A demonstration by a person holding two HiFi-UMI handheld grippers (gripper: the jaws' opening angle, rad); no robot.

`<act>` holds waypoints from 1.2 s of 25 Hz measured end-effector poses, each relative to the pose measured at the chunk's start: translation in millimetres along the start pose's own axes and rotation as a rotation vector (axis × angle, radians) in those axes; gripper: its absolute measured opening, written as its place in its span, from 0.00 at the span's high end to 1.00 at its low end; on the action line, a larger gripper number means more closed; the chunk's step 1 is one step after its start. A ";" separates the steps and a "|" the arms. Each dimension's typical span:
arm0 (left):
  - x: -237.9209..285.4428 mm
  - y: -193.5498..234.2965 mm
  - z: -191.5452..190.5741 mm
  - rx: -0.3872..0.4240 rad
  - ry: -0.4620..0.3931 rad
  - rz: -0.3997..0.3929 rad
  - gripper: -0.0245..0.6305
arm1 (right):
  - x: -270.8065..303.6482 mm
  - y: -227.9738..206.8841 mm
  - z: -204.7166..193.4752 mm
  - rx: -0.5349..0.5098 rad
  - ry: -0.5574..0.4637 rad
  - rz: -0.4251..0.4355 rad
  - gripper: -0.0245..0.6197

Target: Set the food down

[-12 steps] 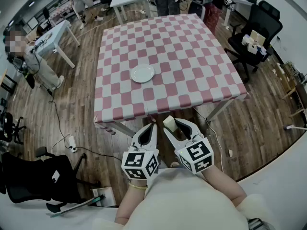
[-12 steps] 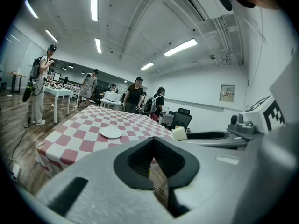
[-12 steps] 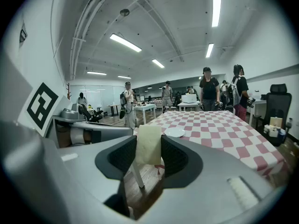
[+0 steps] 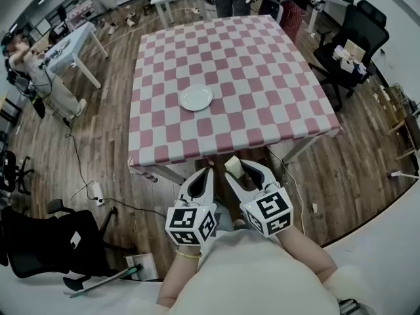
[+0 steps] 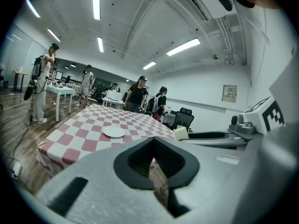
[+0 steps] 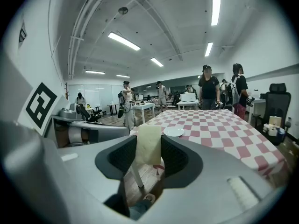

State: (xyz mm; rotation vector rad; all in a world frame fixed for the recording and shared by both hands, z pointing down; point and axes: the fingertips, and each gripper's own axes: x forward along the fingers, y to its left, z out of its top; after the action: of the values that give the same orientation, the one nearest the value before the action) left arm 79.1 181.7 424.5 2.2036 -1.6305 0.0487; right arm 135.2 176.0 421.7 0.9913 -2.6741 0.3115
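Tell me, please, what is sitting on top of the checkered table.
Only a white plate sits on the checkered table. The food block is in the right gripper, short of the table. The cloth beneath the plate is covered.

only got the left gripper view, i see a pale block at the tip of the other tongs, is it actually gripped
Observer: Yes. The right gripper view shows the pale yellow rectangular block of food upright between the pads of the right tongs, touched on both sides.
Operator: are we over the table yet
Observer: No. In the head view the left tongs and the right tongs are both short of the near edge of the pink and white checked table, above the wooden floor.
Operator: where on the table is the plate
Observer: The small round white plate lies a little left of the table's middle, with nothing on it.
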 end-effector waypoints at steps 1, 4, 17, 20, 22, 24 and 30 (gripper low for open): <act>2.4 2.1 0.9 0.000 0.000 -0.001 0.96 | 2.5 -2.0 0.4 0.001 0.001 -0.004 0.70; 10.7 9.1 4.6 0.001 0.002 -0.005 0.96 | 11.7 -7.9 3.2 0.001 0.004 -0.014 0.70; 50.4 53.6 28.0 -0.005 0.008 0.000 0.96 | 69.8 -26.1 25.7 -0.013 0.011 -0.004 0.70; 60.4 63.3 33.8 -0.004 0.007 -0.003 0.96 | 83.8 -31.0 29.8 -0.013 0.013 -0.001 0.70; 66.9 69.8 38.3 -0.002 0.009 -0.004 0.96 | 92.7 -34.3 33.4 -0.011 0.013 0.000 0.70; 73.1 76.8 42.4 -0.003 0.010 -0.003 0.96 | 101.3 -37.2 37.0 -0.009 0.015 0.002 0.70; 91.9 98.4 51.0 -0.005 0.010 0.002 0.96 | 128.7 -46.0 45.5 -0.016 0.020 0.010 0.70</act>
State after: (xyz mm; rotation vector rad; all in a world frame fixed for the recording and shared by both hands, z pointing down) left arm 7.1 57.2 430.1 2.1946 -1.6254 0.0560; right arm 63.8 51.0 425.6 0.9656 -2.6602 0.3007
